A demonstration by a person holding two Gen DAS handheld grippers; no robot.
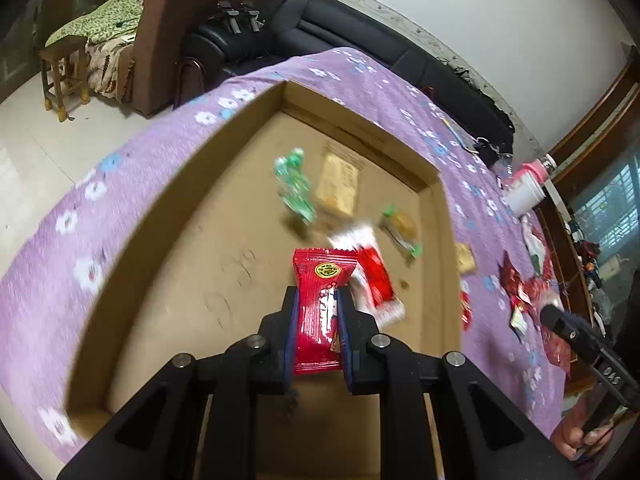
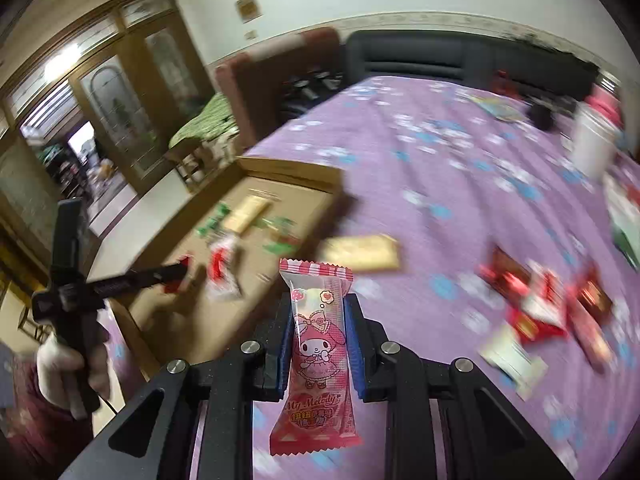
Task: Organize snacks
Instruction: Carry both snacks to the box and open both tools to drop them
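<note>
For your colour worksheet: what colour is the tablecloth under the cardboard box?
Purple tablecloth with white and blue flowers; right wrist view.

pink snack packet (image 2: 318, 354): "my melody", chinese characters below unreadable
red snack packet (image 1: 320, 300): yellow round emblem, print unreadable

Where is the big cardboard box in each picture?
Left wrist view: the cardboard box fills the middle, right under the left gripper, which holds a red snack packet.
Right wrist view: the box sits at left of centre, on the purple tablecloth.
Shared landmark: the beige packet lying inside the box.
</note>
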